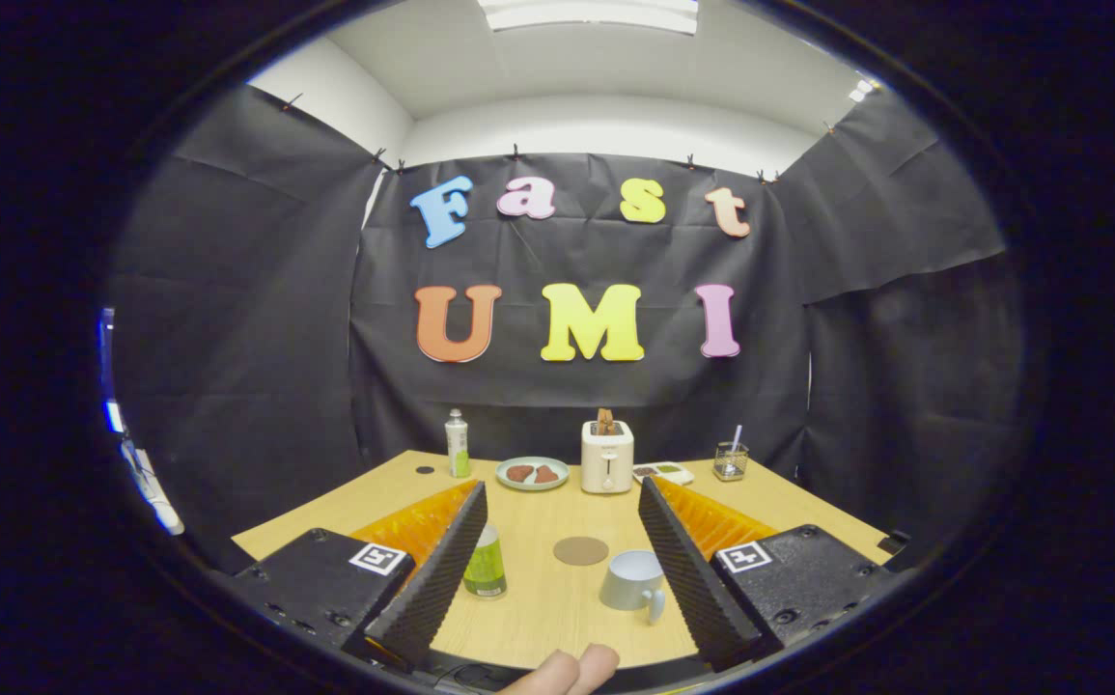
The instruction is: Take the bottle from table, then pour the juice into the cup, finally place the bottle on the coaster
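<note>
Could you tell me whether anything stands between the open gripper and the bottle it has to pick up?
Nothing visible does. The gripper is open, and the bottle stands on the table just inside one finger, with bare wood around it. The cup and coaster sit off to the side.

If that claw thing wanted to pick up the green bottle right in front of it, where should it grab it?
Probably around the body of the bottle, coming in level from the front. It stands upright on the table, so its round sides face the two fingers. The gripper is open, with the bottle just inside one finger; it likely needs centring first. The cup stands near the other finger.
</note>
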A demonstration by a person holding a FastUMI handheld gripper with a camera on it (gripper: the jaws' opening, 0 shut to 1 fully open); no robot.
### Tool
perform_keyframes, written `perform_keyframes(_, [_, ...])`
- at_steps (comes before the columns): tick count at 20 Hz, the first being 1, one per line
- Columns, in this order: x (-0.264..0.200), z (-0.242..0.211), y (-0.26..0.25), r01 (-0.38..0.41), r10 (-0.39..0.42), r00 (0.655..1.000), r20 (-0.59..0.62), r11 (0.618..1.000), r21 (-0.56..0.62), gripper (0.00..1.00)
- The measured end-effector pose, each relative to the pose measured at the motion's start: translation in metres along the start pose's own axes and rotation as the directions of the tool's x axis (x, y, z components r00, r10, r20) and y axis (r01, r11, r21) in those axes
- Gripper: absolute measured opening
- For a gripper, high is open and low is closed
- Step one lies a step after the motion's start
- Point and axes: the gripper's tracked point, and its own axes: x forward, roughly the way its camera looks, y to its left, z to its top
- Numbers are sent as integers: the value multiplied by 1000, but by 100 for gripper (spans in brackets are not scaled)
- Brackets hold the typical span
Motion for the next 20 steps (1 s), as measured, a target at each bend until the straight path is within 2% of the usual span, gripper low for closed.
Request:
perform_keyframes(3, [4, 2, 1, 12, -12, 1000, 6, 1000, 11, 100])
perform_keyframes(7, [16, -14, 12, -16, 16, 1000, -14, 1000, 0, 100])
perform_keyframes(13, [54, -44, 64, -77, 77, 997, -9, 997, -15, 100])
perform_keyframes(17, [81, -61, 82, -36, 38, 999, 23, 997, -67, 100])
perform_keyframes(20, [109, -90, 93, -6, 5, 1000, -15, 995, -96, 100])
